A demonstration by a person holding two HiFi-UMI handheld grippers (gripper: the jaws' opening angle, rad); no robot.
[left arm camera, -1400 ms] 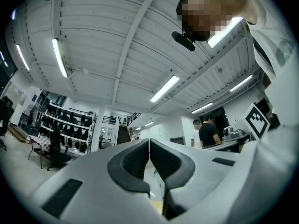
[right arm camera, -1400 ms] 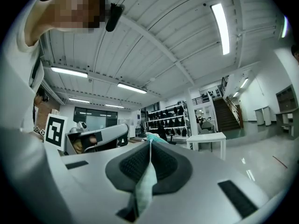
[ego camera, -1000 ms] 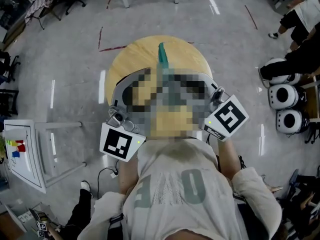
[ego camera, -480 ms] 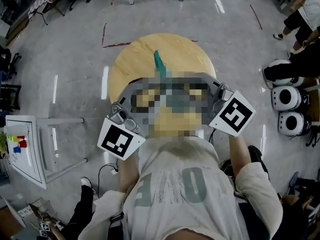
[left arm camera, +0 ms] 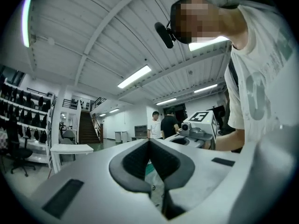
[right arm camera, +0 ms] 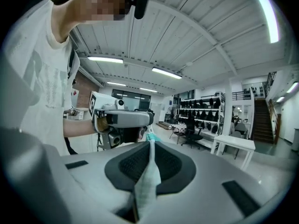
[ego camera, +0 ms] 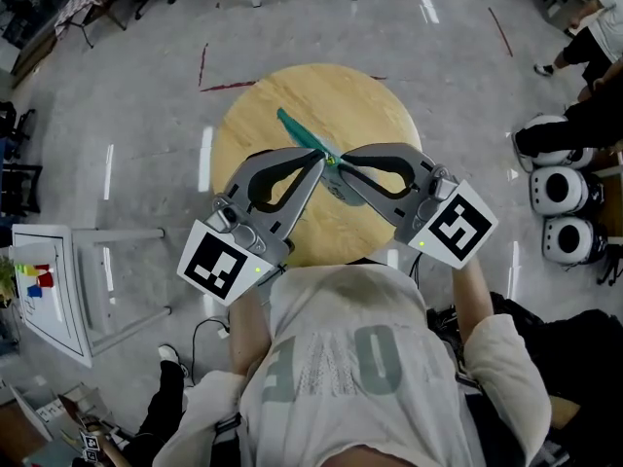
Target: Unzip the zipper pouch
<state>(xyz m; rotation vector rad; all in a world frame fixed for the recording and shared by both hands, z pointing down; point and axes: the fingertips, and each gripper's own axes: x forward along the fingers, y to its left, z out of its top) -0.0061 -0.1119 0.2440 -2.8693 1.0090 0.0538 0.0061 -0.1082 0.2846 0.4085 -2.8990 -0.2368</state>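
A teal zipper pouch (ego camera: 300, 132) is held up over the round wooden table (ego camera: 375, 100), its far end pointing up and left. My left gripper (ego camera: 319, 156) comes in from the left and is shut at the pouch's near end. My right gripper (ego camera: 341, 166) meets it from the right. In the right gripper view the right gripper (right arm camera: 150, 141) is shut on the checked teal pouch (right arm camera: 148, 174), which stands as a thin strip between the pads. In the left gripper view the left gripper (left arm camera: 149, 141) has its tips together with a bit of teal pouch (left arm camera: 148, 170) behind them; exactly what part it pinches is hidden.
A white table on a metal frame (ego camera: 49, 295) stands at the left. White rounded machines (ego camera: 553, 188) and a person's legs (ego camera: 584, 115) are at the right. Two people (left arm camera: 163, 124) stand far off in the hall. A white table (right arm camera: 236, 143) and chairs show in the right gripper view.
The pouch's far end has swung to the left. The left gripper's marker cube has shifted a little left and down, and both grippers now meet at the pouch's near end.
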